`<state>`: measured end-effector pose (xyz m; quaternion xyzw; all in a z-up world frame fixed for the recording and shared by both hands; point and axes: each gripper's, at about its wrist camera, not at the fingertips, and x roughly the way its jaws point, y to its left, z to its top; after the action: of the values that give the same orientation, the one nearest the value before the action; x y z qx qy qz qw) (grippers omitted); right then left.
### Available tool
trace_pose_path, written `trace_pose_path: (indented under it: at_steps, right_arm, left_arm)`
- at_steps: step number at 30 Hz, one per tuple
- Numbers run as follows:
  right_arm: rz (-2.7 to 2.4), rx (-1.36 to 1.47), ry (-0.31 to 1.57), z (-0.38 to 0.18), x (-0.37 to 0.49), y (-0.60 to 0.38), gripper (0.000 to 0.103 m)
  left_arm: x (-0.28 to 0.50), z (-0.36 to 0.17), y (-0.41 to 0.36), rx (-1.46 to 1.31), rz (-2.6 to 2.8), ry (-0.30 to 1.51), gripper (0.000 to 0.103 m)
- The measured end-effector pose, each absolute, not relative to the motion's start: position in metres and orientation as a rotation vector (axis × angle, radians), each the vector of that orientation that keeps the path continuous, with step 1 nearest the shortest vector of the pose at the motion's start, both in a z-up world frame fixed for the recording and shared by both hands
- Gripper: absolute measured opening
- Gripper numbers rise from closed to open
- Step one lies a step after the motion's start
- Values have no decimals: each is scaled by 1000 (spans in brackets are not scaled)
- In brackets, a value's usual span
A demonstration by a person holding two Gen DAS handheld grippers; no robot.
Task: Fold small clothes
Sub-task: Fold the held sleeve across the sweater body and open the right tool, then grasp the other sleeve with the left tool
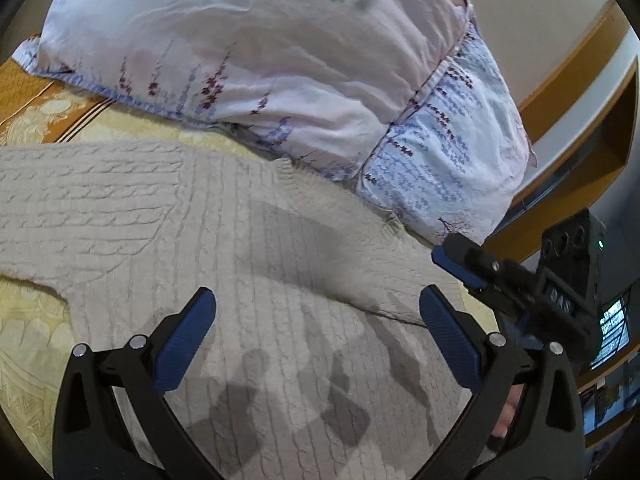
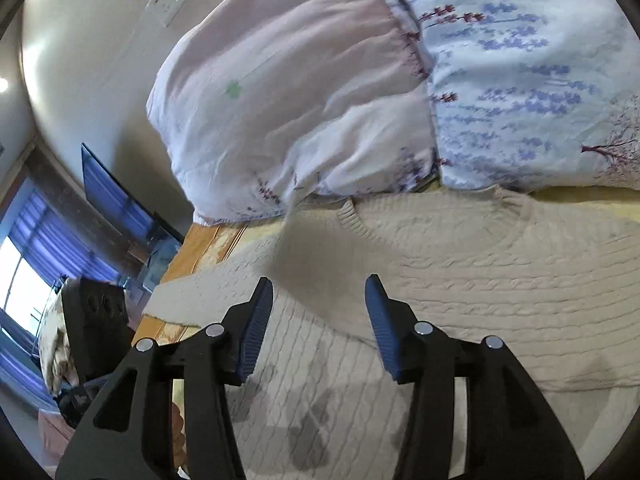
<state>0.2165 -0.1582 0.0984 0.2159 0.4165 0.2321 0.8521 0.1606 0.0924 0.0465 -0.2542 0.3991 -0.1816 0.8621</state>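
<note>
Garment: a cream cable-knit sweater [image 1: 248, 240] lies spread flat on the bed, filling the near and middle ground of both wrist views; one sleeve is laid across its body, making a raised diagonal edge.
Collar: the ribbed neckline [image 2: 356, 216] lies at the far edge of the sweater, just beside the pillow.
Left hand-held gripper [image 1: 318, 312]: spread wide, its blue fingers [image 1: 188, 340] well apart and above the knit, holding nothing; whether the tips touch the fabric cannot be told.
Right hand-held gripper [image 2: 319, 300]: also spread, though less widely, its blue pads [image 2: 256, 328] over the near part of the sweater with nothing between them.
Right gripper seen from the left view: its black body and one blue pad show at the right edge [image 1: 520, 272], near the sweater's right side.
Shadows: dark gripper shadows fall on the knit between and in front of both pairs of fingers.
Pillow: a large pale pink and blue pillow [image 1: 280, 68] with a purple flower print lies on the far side of the sweater, its lower edge touching or overlapping the knit near the collar.
Bed cover: a yellow patterned bedspread [image 1: 28, 328] shows at the left, under the sweater.
Background: a wall [image 2: 100, 60] and a window with blue curtains [image 2: 36, 236] at the left of the right wrist view.
</note>
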Motion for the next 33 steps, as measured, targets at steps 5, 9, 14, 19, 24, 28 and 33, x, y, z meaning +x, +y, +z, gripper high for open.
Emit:
trace_pose_path:
  at_steps: [5, 9, 14, 19, 24, 28, 33]
  right_arm:
    - [292, 609, 878, 81, 188, -230, 56]
    - [83, 839, 920, 45, 153, -305, 50]
    - [-57, 1030, 940, 6, 131, -346, 43]
    - [-117, 1018, 874, 8, 134, -357, 37]
    - [-138, 995, 826, 5, 125, -365, 10]
    - [-132, 953, 819, 9, 124, -361, 9]
    - [-125, 912, 813, 15, 125, -355, 9]
  left_arm:
    - [170, 38, 95, -543, -359, 876, 88]
    - [186, 24, 89, -590, -368, 958, 73]
    - [200, 6, 81, -643, -337, 1052, 60]
    - [211, 2, 83, -692, -275, 1062, 46]
    - [224, -9, 87, -723, -233, 1076, 12]
    - [221, -5, 89, -700, -214, 1041, 7]
    - [214, 1, 95, -689, -188, 1006, 7]
